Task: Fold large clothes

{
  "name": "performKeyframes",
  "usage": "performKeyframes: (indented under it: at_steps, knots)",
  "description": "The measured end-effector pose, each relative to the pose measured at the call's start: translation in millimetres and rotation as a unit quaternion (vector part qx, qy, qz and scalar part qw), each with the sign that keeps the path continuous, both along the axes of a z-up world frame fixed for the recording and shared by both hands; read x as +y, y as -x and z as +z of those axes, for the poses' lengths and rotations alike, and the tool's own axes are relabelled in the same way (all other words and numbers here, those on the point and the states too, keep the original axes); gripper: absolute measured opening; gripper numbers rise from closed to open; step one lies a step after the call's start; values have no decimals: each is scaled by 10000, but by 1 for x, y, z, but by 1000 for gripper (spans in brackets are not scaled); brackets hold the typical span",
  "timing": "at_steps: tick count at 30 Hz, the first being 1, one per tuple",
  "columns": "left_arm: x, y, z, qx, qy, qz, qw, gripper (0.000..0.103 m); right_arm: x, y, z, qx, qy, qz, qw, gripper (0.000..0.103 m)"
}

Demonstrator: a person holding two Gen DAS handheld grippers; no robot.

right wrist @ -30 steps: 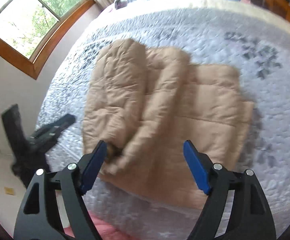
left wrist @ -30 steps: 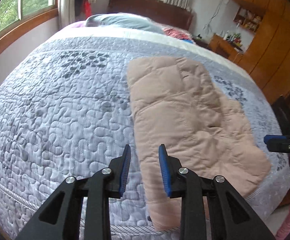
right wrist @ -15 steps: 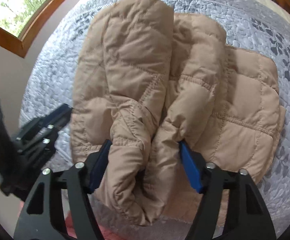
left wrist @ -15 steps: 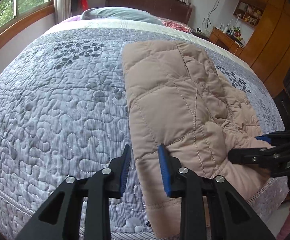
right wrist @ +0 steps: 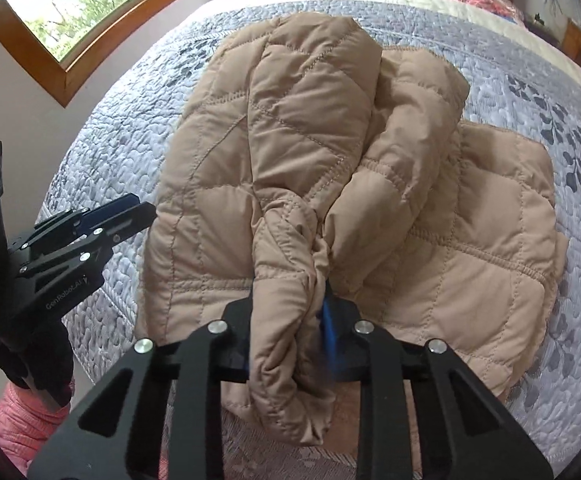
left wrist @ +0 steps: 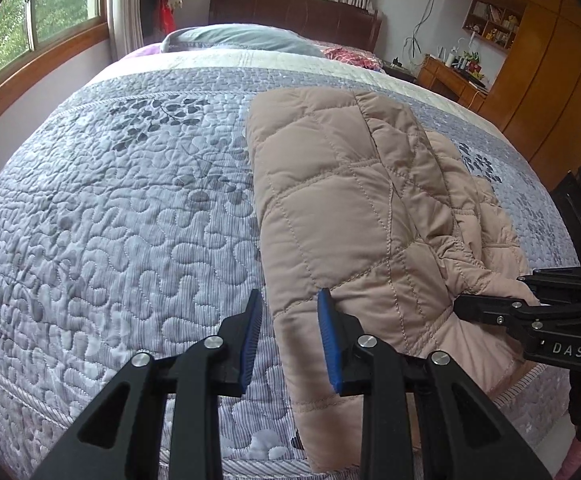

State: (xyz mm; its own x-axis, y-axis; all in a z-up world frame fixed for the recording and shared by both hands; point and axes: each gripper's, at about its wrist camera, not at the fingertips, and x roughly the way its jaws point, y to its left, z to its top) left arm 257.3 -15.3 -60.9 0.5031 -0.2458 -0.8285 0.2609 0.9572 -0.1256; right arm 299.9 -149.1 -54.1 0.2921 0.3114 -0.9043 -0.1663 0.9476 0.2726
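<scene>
The tan quilted jacket (right wrist: pixel 330 184) lies on the near half of the bed (left wrist: pixel 110 240), already doubled lengthwise, both sleeves laid down its middle with their cuffs at the near edge. The big change is on those cuffs: a second ago the right tool (right wrist: pixel 290 344) stood wide above them, and now it has dropped in and its jaws are closing, with the bunched sleeve ends pinched between the blue pads. So the near end is being caught, which I read as the start of folding it up toward the headboard. The left tool (left wrist: pixel 288 336) has hardly moved: narrow gap, nothing in it, hovering over the jacket's left edge, one finger (left wrist: pixel 330 340) above the fabric. It looks unready to lift its side.
</scene>
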Motion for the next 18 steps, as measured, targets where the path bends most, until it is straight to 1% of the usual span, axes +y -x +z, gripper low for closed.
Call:
performKeyframes:
  at_steps: [5,8,10,13,15,18]
  knots:
    - [-1,1,1,-21,-15,14,10000,28,2,2,5,-86,99,56,9999,21]
    - [1,1,3,6,49,58,10000,28,4,3,13,-134,41,79,9999,18]
    - [5,1,8,5,188,121,9998,28,0,6,25,-233,-41,97,9997,17]
    - [11,2,21,-148,313,224,9991,28,-14,16,50,-499,-188,50,9986,16]
    - [11,2,28,-215,368,204,9989,29,-28,26,67,-726,-227,-37,9971,16]
    - [1,7,38,-360,380,68,9986,29,-51,39,82,-912,-261,-216,9953,16]
